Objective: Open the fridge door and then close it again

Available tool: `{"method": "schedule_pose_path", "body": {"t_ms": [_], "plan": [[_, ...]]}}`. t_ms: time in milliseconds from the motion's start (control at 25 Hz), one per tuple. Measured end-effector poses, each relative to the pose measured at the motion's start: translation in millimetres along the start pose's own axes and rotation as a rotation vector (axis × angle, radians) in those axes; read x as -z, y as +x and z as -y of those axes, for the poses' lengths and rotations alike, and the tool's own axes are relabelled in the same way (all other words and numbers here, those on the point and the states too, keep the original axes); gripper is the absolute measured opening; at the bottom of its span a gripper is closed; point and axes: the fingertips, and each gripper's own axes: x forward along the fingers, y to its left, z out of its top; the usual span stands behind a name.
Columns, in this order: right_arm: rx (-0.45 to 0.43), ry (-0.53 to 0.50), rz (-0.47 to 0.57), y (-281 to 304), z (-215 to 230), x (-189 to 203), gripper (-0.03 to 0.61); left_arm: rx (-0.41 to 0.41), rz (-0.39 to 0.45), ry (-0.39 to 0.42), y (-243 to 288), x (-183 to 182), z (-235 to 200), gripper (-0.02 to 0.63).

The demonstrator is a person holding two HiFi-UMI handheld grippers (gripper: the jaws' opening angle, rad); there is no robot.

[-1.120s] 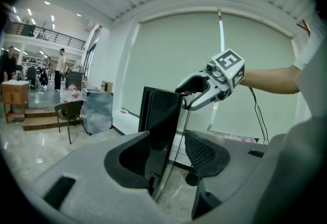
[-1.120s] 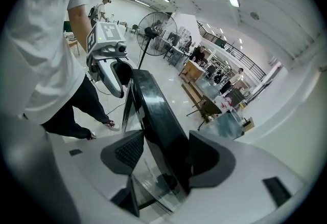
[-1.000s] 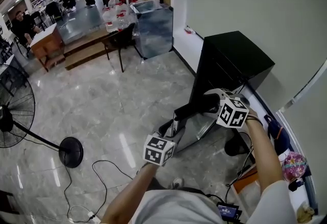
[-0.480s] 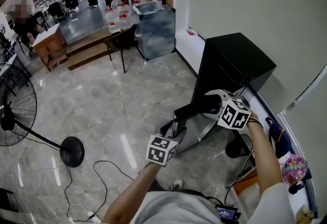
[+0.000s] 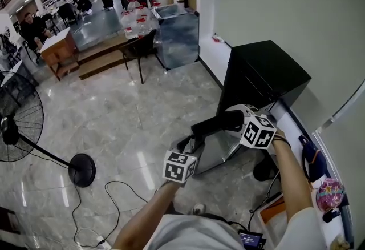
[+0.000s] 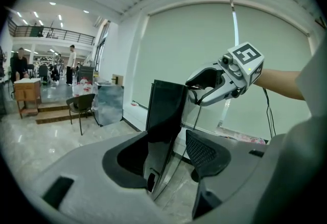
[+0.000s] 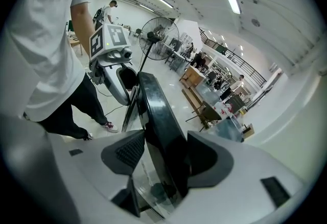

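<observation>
We stand over a small black fridge whose glass-fronted fridge door hangs wide open, swung out toward us and caught between both tools. Our right gripper appears to pinch the door's dark upper frame, one pad on each face. Our left gripper, lower along the same edge and nearer our body, straddles the frame with its jaws spread. They have just been closing a little, and a gap shows between the frame and one pad. We judge the opening half done and the push back to the cabinet, which stands beyond the right gripper, yet to come. The chief risk, as we see it, is slip: the frame is glossy and the pane is glass, so an angled push could let the right gripper's pads slide off and the door swing free. If the left gripper straddles the edge as the door goes home, its jaws could be trapped between door and cabinet, or lever against the glass. A hard shove could also shift the cabinet on the polished floor, or leave the door bouncing ajar.
</observation>
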Motion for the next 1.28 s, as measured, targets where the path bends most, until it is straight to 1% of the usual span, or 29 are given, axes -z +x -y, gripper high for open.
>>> {"method": "schedule_pose_path", "body": {"t_ms": [120,240,560,640,840,1120,1280], "plan": [[0.003,0.013,0.004,3,3,-2,0.255,-0.005,0.001,-0.015,2,-3,-7,0.212],[0.025,0.031,0.016,7,9,-3,0.253,-0.004,0.002,-0.014,7,-8,-17,0.202],[0.088,0.08,-0.01,27,37,-2,0.246,0.014,0.01,0.018,35,-27,-52,0.207],[0.1,0.099,-0.025,34,47,-1,0.244,0.028,0.01,0.027,44,-33,-64,0.21],[0.118,0.163,-0.079,48,76,7,0.229,0.108,-0.001,0.06,75,-54,-91,0.212],[0.215,0.251,-0.144,68,119,24,0.224,0.23,-0.037,0.116,129,-84,-126,0.218],[0.24,0.308,-0.189,76,141,34,0.219,0.308,-0.06,0.147,155,-100,-139,0.218]]}}
